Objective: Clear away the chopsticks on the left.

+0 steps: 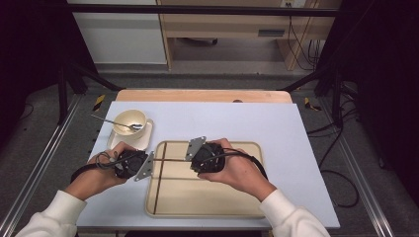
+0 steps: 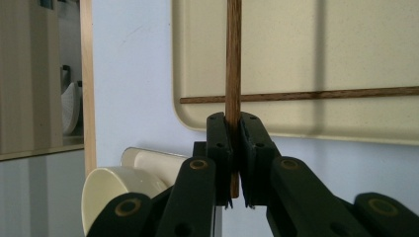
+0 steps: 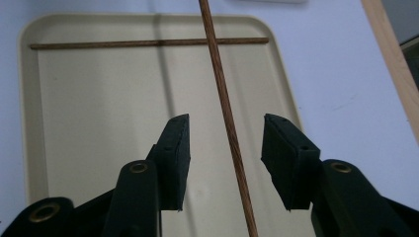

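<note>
The left gripper (image 2: 236, 163) is clamped tight on a thin brown wooden stick (image 2: 233, 59), its two black jaws pressed flat against the stick's sides near one end. In the left gripper view the stick runs straight away from the jaws, out over the rim of the beige tray (image 2: 306, 129), and crosses a second wooden stick (image 2: 316, 94) that lies flat on the tray floor. In the high view this gripper (image 1: 132, 164) sits in the person's left hand (image 1: 99, 173) at the tray's left edge.

The right gripper (image 3: 225, 148) stands wide apart, jaws well clear on both sides of the held stick (image 3: 225, 106), which passes up through the gap between them without touching either pad. From above, this gripper (image 1: 205, 158) is held in the right hand (image 1: 237, 170) over the upper middle of the tray (image 1: 207, 210).

The tray rests on a pale blue mat (image 1: 286, 133) that covers the wooden table (image 1: 202, 95). It holds the second stick (image 1: 157, 192), which lies along its left side, from the far rim toward the near one.

Beyond the left gripper, off the tray's far left corner, a cream cup (image 1: 129, 121) stands on a square cream saucer (image 1: 129, 138). A metal spoon (image 1: 116, 122) rests in the cup, its handle sticking out to the left over the rim
</note>
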### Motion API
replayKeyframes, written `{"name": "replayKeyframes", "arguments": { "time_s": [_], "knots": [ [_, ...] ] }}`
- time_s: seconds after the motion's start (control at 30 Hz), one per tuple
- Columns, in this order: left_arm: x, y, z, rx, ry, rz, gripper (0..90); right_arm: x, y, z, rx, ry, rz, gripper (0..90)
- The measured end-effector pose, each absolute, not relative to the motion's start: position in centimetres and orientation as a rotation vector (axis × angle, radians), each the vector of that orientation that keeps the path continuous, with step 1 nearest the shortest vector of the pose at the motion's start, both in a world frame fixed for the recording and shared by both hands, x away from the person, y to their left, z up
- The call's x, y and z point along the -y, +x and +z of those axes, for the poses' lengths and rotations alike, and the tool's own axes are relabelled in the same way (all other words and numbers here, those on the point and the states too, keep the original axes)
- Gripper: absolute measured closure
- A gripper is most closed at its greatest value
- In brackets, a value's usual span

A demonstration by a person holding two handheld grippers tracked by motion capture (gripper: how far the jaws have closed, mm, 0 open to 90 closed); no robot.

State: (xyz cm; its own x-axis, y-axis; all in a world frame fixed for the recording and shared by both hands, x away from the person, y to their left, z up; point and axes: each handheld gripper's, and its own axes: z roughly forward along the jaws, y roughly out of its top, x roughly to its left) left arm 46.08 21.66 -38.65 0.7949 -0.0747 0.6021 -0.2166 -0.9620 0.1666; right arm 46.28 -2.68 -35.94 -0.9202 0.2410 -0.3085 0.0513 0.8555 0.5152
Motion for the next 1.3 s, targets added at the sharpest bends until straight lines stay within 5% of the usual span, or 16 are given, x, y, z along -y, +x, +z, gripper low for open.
{"name": "replayKeyframes", "arguments": {
  "time_s": [1.0,1.3],
  "knots": [
    [-21.0,44.6,-39.3,0.235,2.679,0.883,83.1,-1.7,48.0,-38.2,-2.861,0.179,0.640,84.5],
    [-23.7,44.5,-39.2,-0.097,2.576,0.876,54.0,-1.2,48.4,-39.4,-2.876,0.328,0.595,85.2]
  ]
}}
